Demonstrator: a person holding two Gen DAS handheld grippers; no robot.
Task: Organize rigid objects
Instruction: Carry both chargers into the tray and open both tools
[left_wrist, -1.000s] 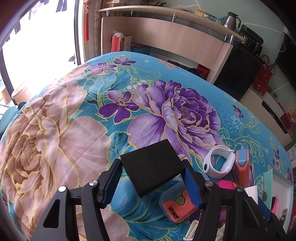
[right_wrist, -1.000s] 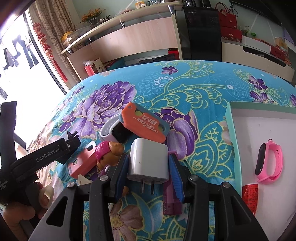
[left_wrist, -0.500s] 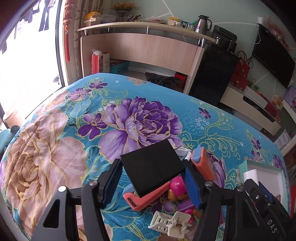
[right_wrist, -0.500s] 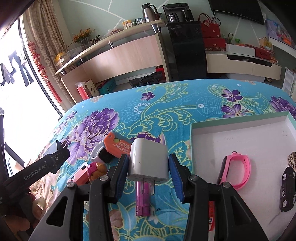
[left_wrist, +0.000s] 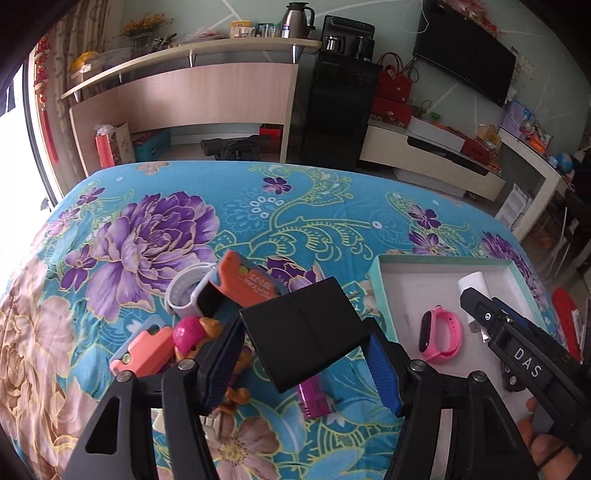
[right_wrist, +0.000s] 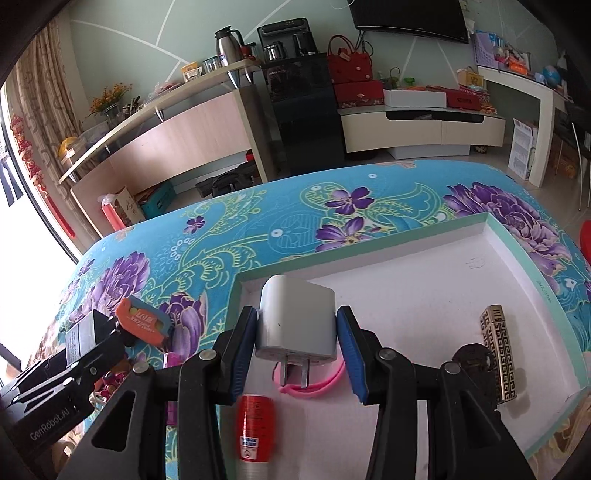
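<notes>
both tongs tilt downward: left tongs (left_wrist: 306, 360) clamp a black box (left_wrist: 303, 334), right tongs (right_wrist: 297, 356) grip a charger (right_wrist: 297, 325), seemingly over the tray (right_wrist: 443, 280).

We see white charger (right_wrist: 297, 321) with prongs toward camera, clamped above white tray (right_wrist: 532, 273). Black box (left_wrist: 304, 334) tilted, clamped over floral cloth left of tray. In tray we find pink band (left_wrist: 439, 334), patterned gold lighter (right_wrist: 498, 354), red-capped tube (right_wrist: 255, 424). Orange case (left_wrist: 247, 282), white watch (left_wrist: 184, 295), pink toy (left_wrist: 186, 330) lie clustered on cloth.

A home living room: wall television (left_wrist: 465, 50), low media cabinet (right_wrist: 421, 127), floral-blanketed bed (left_wrist: 295, 206).
</notes>
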